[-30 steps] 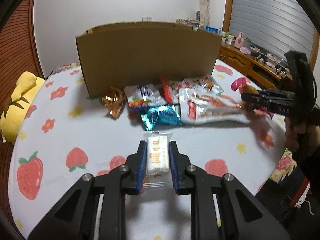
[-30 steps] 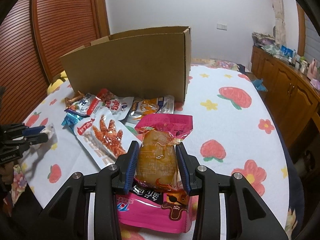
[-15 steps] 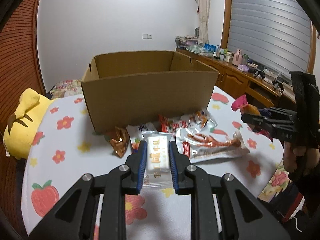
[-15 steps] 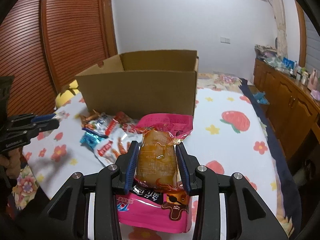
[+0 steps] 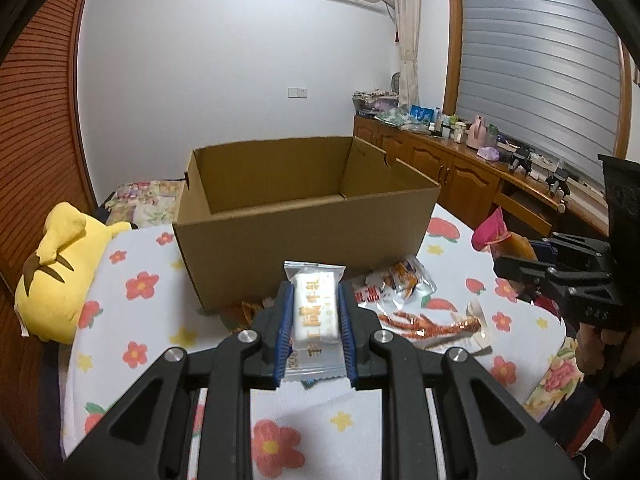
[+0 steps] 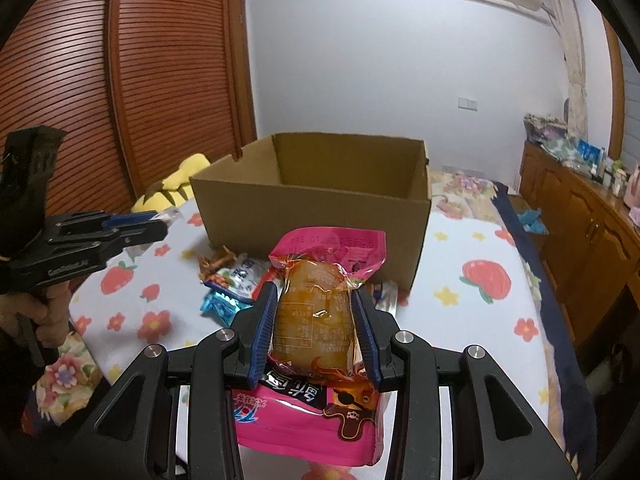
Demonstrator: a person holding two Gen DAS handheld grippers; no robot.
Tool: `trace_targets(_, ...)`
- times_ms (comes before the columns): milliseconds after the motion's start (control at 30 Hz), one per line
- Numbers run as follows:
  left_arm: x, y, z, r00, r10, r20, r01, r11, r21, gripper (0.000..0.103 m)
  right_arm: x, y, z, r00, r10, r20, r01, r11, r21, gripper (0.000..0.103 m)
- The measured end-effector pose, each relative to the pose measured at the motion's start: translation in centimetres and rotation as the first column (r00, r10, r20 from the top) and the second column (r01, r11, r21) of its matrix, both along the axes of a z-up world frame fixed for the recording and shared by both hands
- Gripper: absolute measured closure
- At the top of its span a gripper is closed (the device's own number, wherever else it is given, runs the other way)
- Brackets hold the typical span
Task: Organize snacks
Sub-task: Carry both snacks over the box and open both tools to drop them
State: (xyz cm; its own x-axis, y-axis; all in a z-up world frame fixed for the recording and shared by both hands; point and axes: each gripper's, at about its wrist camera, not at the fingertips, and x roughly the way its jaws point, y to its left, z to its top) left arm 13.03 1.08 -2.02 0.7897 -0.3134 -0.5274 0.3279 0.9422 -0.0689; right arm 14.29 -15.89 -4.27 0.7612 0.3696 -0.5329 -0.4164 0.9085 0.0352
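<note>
My left gripper (image 5: pixel 313 328) is clamped on a white snack packet (image 5: pixel 315 312) with orange characters I can't read. My right gripper (image 6: pixel 314 326) squeezes a pink pouch (image 6: pixel 316 316) bearing small print and a cartoon pirate figure. Both are tipped slightly downward above the flowered bedspread (image 6: pixel 472 280), short of the open cardboard box (image 5: pixel 304 216). Loose snacks (image 5: pixel 404 292) lie along the box's near wall.

Both wrist cameras look forward and slightly down along their fingers. Each faces the open cardboard box (image 5: pixel 304 216) (image 6: pixel 316 200) from nearby, left and right.
</note>
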Motion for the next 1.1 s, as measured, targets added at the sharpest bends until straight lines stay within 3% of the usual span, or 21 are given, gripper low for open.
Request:
trace_targets(533, 3.2, -0.3, 2.8, 0.999, 0.004, 0.037, -0.005, 1.0, 0.03, 0.084, 2.6, 1.4, 2.6, 0.999, 0.033, 0.02, -0.034, 0.999, 0.013, 0.065)
trace_targets(1100, 12.4, -0.6, 3.1, 1.0, 0.012, 0.007, -0.013, 0.999, 0.051, 0.084, 11.8, 3.9, 4.1, 0.997, 0.082, -0.007, -0.082, 0.996, -0.043, 0.065)
